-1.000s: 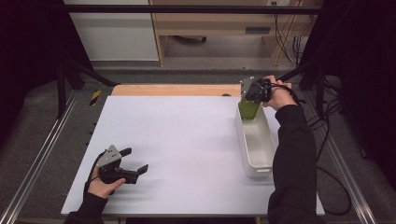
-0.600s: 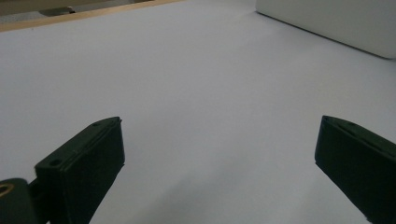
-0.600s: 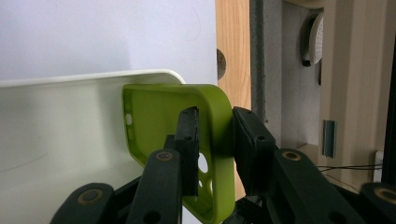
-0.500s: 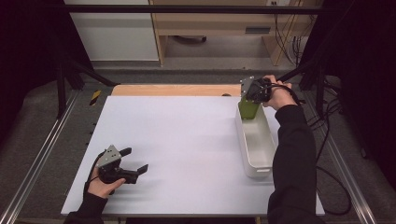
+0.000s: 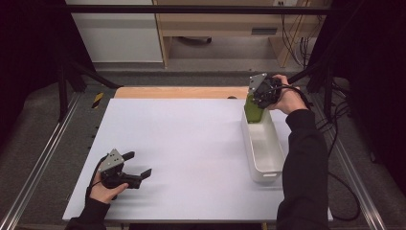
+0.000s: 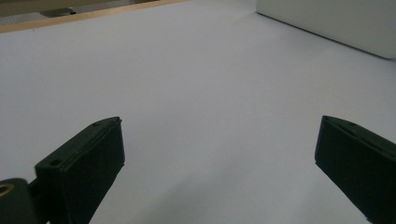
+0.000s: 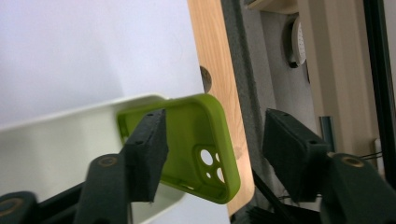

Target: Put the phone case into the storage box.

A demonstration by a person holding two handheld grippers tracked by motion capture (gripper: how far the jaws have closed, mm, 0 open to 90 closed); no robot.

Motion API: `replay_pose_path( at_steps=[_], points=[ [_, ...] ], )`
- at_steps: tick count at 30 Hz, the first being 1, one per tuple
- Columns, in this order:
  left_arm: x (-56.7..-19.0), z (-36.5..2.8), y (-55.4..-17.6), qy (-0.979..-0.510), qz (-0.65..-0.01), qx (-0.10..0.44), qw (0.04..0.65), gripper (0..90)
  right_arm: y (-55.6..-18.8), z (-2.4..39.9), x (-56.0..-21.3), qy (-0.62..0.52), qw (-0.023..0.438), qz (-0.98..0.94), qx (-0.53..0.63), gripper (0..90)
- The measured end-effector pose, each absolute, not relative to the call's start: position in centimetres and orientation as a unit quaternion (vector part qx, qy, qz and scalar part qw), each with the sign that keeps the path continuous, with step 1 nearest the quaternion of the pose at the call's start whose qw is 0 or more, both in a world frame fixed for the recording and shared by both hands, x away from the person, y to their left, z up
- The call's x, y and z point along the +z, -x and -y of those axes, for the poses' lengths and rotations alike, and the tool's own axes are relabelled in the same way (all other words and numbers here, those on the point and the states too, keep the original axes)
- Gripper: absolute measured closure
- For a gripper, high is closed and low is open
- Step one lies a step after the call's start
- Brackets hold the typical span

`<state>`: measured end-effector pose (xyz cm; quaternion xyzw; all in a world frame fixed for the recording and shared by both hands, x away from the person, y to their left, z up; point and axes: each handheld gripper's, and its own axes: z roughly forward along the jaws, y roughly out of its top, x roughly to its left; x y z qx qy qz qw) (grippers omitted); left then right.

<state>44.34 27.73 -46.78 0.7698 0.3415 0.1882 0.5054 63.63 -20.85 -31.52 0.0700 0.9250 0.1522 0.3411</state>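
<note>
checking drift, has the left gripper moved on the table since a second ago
No. The left gripper sits at the same spot near the white table's front-left corner, jaws open.

Even bright tabletop, dark surroundings; close-up fingers slightly soft.

grey floor [image 5: 43,124] around the table, wooden cabinet [image 5: 225,24] behind, dark curtains [image 5: 28,57] at the sides.

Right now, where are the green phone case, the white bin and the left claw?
green phone case [image 7: 194,140], right gripper view, inner back panel.
white bin [image 5: 265,143], high view, bare floor.
left claw [image 5: 138,164], high view, gap between fingertips.
</note>
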Motion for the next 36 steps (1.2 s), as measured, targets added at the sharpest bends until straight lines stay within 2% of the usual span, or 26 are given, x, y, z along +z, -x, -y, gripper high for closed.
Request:
replay_pose_path(
  at_steps=[12,28,36],
  points=[
    [-46.6,-27.9,-44.1,-0.768,-0.338,0.189,0.510,0.5,-60.9,20.2,-29.5,-0.142,0.340,-0.893,0.260,16.9],
    [-46.5,-27.8,-43.9,-0.767,-0.335,0.191,0.513,0.2,-55.4,21.2,-30.0,-0.242,0.331,-0.830,0.378,5.8],
    [-46.2,-27.8,-43.8,-0.764,-0.333,0.191,0.518,0.2,-51.8,22.1,-30.9,-0.288,0.298,-0.787,0.458,3.7]
  ],
)
